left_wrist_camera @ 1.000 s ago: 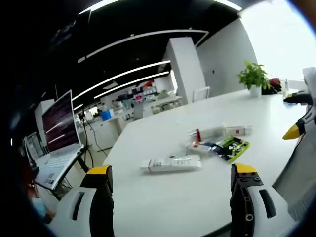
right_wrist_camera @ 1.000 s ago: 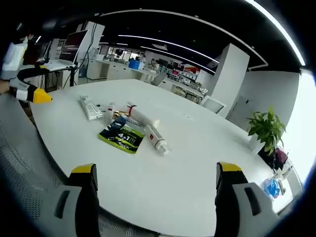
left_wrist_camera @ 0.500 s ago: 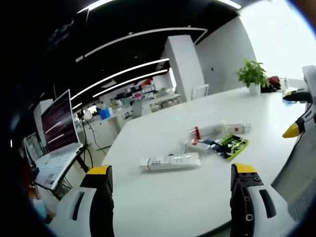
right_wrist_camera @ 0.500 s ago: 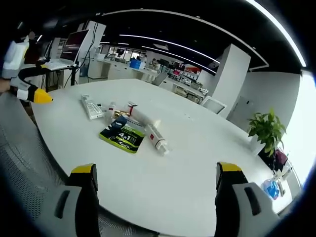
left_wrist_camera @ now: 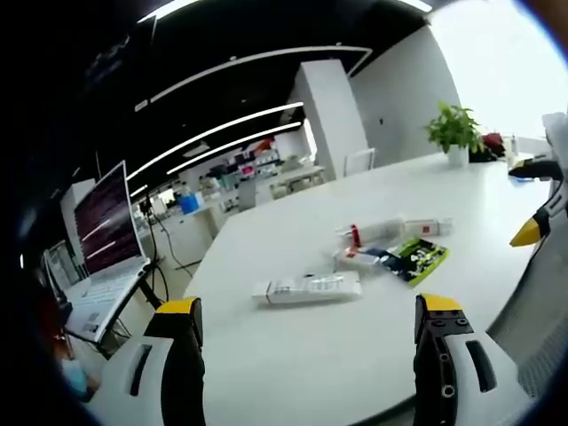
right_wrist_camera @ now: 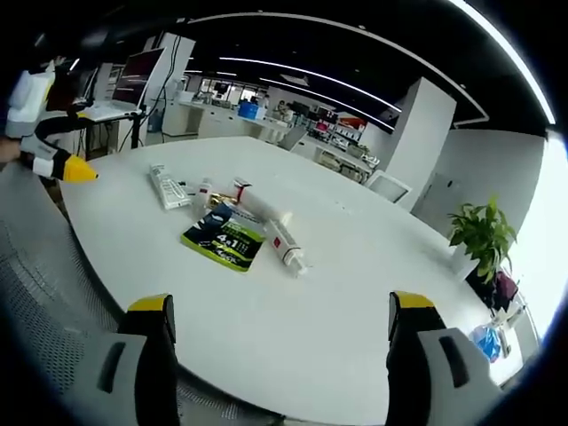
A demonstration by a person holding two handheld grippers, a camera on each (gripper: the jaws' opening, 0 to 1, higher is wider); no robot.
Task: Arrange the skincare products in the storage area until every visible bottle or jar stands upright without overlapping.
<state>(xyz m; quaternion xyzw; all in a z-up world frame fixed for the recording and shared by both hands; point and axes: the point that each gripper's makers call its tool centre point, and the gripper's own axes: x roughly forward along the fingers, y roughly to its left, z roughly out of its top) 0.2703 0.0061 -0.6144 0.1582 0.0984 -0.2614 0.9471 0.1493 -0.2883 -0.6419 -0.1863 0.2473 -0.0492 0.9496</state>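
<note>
— Where are the products right now?

— All lying down in a loose cluster toward the middle of the big white round-edged desk. There's a long white flat tube with small print nearest the edge on the laptop side, apart from the rest. Then a flat green and black sachet, with a white tube with a red band just beside it, and a longer white tube with a red cap behind the sachet. One small white bottle sits between the long tube and the sachet; whether it's touching its neighbours I can't tell from here.

— Has anything been stood up?

— Nothing yet, I'd say. Every piece is flat on its side, so the job looks barely begun.

— And the grippers?

— The left gripper hangs off the desk's near edge, yellow-tipped jaws spread wide with nothing between them. The right gripper is the same on its side: jaws wide apart, empty, held back from the edge. I'd guess both are kept high and back so the person can take in the whole cluster before choosing.

— Which would you go for first?

— Probably the long printed tube, since it lies clear of the others and closest to the left jaws. The crowded ones by the sachet risk nudging each other.

— Anything else about?

— A silver open laptop on a stand past the desk's edge, and a green potted plant at the far side.
</note>
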